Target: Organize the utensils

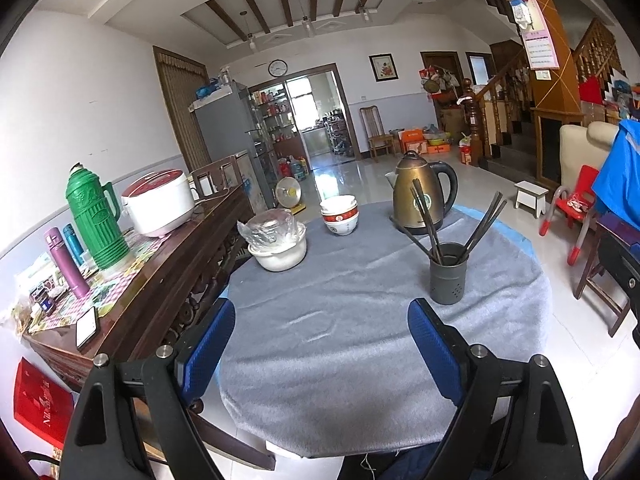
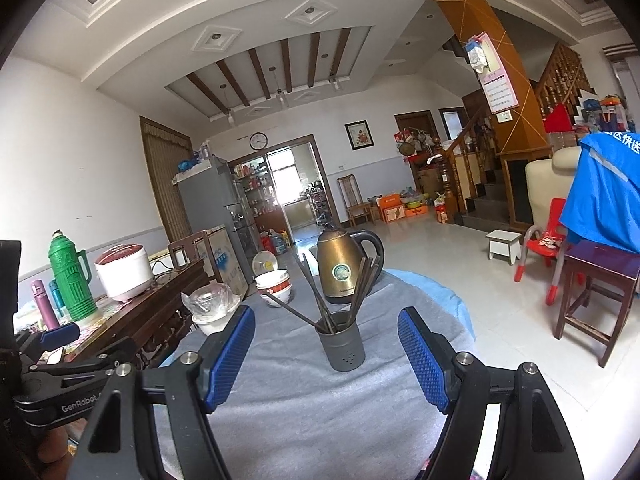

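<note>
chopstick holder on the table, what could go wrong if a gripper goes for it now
1. The chopsticks splay outward above the dark holder; an open right gripper coming in could knock them out or tip the holder.
2. The kettle stands close behind, so a push forward might bump it.

**Black frames, blue pads**

Each gripper, left gripper (image 1: 322,316) and right gripper (image 2: 326,324), has 2 black angular arms with triangular cut-outs, silver round screws and blue textured pads (image 2: 420,356). White "GenRobot" lettering marks 1 black arm.
</note>
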A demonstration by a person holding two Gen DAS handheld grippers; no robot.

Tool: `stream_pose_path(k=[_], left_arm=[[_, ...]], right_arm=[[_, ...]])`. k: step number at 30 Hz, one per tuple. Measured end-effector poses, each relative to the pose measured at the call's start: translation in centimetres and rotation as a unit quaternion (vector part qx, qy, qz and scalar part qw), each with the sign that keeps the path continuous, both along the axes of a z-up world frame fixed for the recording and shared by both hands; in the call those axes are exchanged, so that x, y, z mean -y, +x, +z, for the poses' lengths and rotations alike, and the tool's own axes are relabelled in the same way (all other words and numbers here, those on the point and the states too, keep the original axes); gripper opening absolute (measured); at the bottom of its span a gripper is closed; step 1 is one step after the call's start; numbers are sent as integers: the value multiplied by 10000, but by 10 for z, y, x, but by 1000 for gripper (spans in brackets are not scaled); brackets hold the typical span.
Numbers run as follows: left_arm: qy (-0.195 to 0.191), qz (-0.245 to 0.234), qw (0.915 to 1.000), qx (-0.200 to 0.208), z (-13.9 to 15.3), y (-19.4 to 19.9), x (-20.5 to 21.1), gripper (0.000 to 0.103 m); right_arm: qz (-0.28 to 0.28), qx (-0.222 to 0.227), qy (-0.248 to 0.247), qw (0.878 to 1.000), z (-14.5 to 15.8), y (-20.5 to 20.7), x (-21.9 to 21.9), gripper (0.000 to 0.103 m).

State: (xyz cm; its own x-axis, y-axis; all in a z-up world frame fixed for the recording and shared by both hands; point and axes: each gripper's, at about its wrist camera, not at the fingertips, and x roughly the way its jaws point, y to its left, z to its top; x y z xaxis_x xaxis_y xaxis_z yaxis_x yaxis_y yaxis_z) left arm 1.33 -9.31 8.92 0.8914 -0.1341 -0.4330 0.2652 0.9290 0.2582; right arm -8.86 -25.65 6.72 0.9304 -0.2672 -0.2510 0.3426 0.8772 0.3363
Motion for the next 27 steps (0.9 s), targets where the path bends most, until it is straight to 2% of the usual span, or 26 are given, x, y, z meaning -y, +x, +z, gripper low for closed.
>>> stream_pose_path(k=[6, 17, 22, 27], left_arm=[[70, -124, 9999, 7, 3, 12, 12, 89], [-7, -65, 9999, -151, 8, 59, 22, 89], [-93, 17, 9995, -291, 9, 88, 26, 89], [-346, 103, 9970, -686, -4, 133, 25, 89]], right_arm=[[-122, -67, -125, 9998, 4, 10, 3, 77], [-92, -189, -185, 9996, 16, 66, 24, 77], [-12, -326, -149, 9994, 15, 104, 34, 77], [41, -597, -4, 9982, -3, 133, 44, 77]])
